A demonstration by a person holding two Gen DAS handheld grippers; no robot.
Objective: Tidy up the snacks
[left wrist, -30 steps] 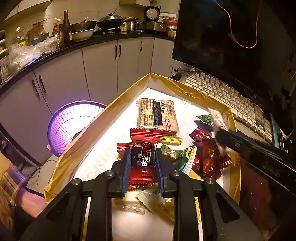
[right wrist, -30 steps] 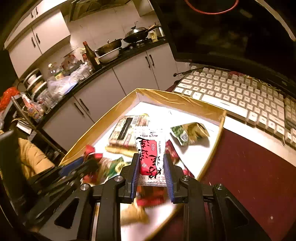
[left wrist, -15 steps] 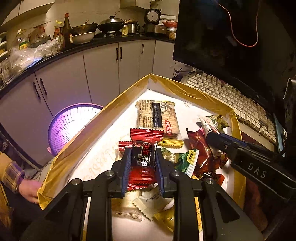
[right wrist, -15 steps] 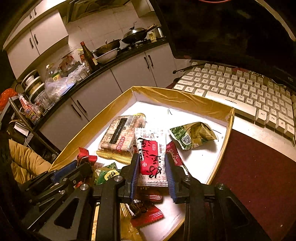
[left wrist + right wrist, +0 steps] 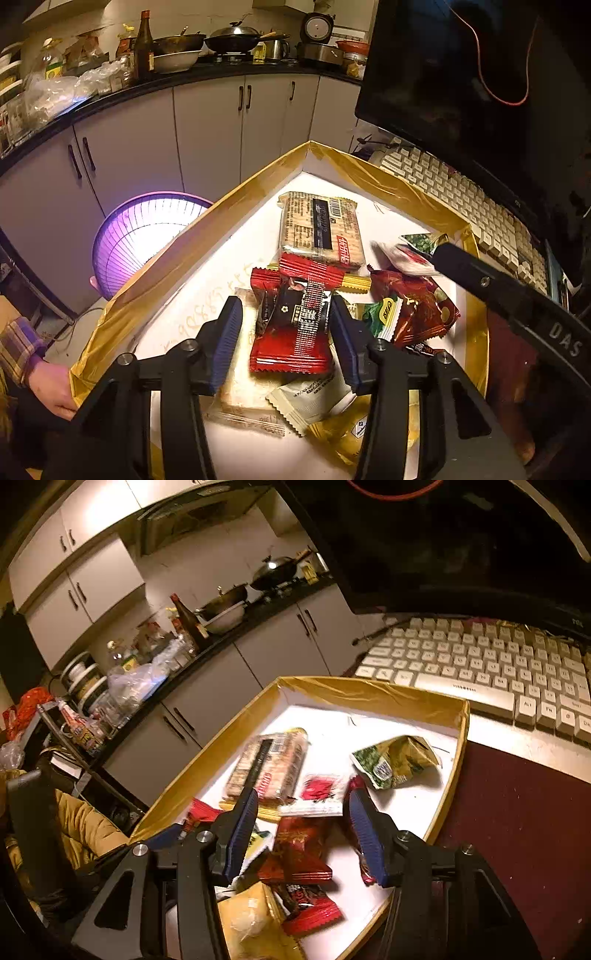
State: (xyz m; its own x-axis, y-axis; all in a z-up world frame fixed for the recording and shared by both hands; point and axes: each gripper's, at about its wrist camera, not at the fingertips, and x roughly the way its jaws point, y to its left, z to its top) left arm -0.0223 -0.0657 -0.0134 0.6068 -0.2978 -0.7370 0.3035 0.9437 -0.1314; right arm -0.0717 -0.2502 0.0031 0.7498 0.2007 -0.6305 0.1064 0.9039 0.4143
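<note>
Snack heap (image 5: 306,317) crowds the box's near end — bare floor (image 5: 332,720) toward the far corner.

Readable markings:
- "DAS", white capitals, on the black gripper arm (image 5: 517,306) reaching in right of the left jaws.
- "OISHI"-like yellow lettering, partly hidden and uncertain, on the green packet (image 5: 384,317) just right of the left jaws.
- Barcode and red label with white characters, too small to read, on the cracker pack (image 5: 321,229) beyond the left jaws.
- Faint handwritten digits, seemingly "9888", on the white box floor (image 5: 207,306) left of the left jaws.
- Key legends on the keyboard (image 5: 480,664), beyond the right jaws; mostly blurred.
</note>
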